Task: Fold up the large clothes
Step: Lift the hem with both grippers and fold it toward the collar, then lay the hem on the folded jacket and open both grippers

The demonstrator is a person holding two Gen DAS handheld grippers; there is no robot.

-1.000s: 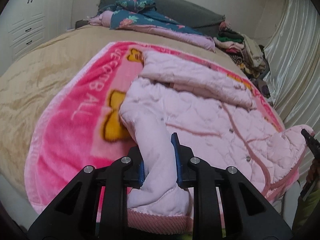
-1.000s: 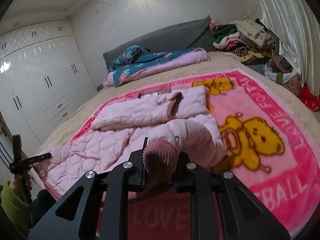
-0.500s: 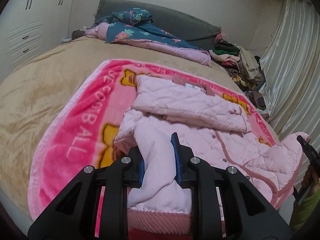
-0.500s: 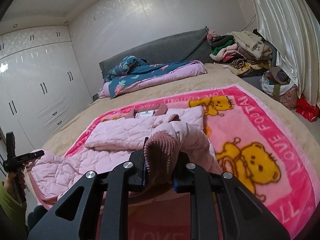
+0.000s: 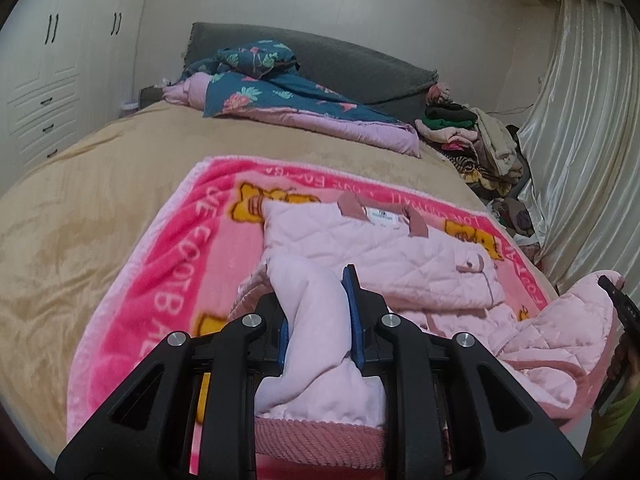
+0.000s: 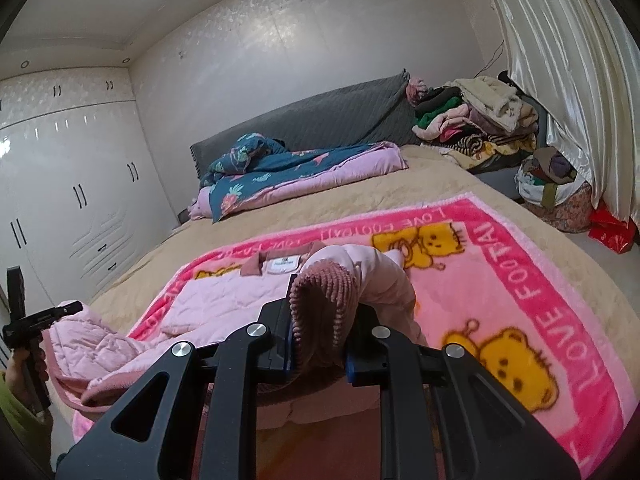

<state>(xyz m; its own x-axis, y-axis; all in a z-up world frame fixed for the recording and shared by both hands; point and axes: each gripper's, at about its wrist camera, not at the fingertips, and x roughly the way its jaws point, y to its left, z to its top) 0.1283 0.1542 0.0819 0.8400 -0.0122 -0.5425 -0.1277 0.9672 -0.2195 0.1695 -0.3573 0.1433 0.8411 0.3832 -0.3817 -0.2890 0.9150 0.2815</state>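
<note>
A pale pink quilted jacket (image 5: 380, 252) lies on a bright pink bear-print blanket (image 5: 160, 280), its collar and label toward the headboard. My left gripper (image 5: 316, 300) is shut on a bunch of the jacket's pale lining near its ribbed hem, lifted off the bed. In the right wrist view the jacket (image 6: 224, 300) sags between the two grippers. My right gripper (image 6: 322, 320) is shut on the dusty-pink ribbed edge, raised above the blanket (image 6: 520, 280). Each gripper also shows at the other view's edge: the right one (image 5: 620, 308), the left one (image 6: 24, 320).
The tan bed cover (image 5: 100, 200) surrounds the blanket. A floral quilt (image 5: 280, 92) lies by the grey headboard (image 5: 360, 60). A heap of clothes (image 5: 480, 140) and a cream curtain (image 5: 580, 160) stand to the right, a stuffed bag (image 6: 552, 196) on the floor, white wardrobes (image 6: 80, 200) to the left.
Both grippers have risen and moved toward the collar, carrying the jacket's lower edge with them. The lifted part now hangs over the lower body of the jacket.
</note>
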